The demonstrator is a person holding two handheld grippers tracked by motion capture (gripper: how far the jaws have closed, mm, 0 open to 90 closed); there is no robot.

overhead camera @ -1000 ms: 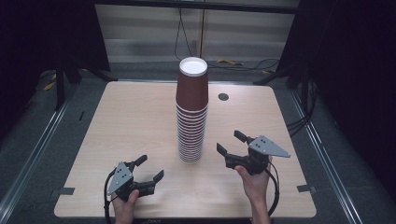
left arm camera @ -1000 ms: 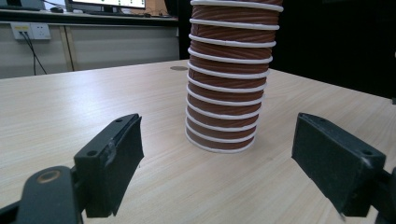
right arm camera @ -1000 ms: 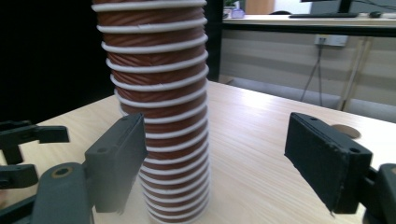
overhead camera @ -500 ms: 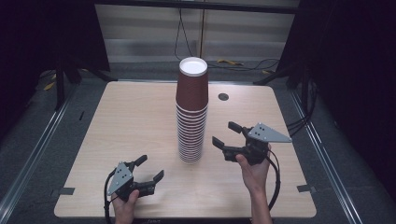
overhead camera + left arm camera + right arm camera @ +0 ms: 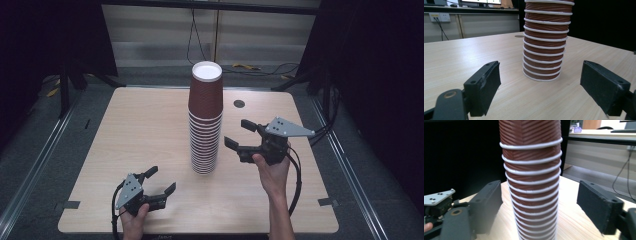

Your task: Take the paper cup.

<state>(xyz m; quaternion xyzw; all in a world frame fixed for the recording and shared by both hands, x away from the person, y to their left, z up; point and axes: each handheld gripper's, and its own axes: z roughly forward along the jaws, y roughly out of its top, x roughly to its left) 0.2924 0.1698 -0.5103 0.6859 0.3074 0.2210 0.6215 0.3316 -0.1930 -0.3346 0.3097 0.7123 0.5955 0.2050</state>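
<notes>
Brown paper cups (image 5: 205, 120) with white rims stand in one tall stack (image 5: 545, 40) near the middle of the pale wooden surface (image 5: 140, 135). On the right side, the right tool (image 5: 242, 134) is held up in the air, just beside the stack and pointing at it. Its jaws are wide open and hold nothing. In the right gripper view, the stack (image 5: 531, 180) stands between the two black jaws but does not touch them. Near the front edge, the left tool (image 5: 161, 181) sits low, well apart from the cups. Its jaws are spread apart too, with nothing in between.
</notes>
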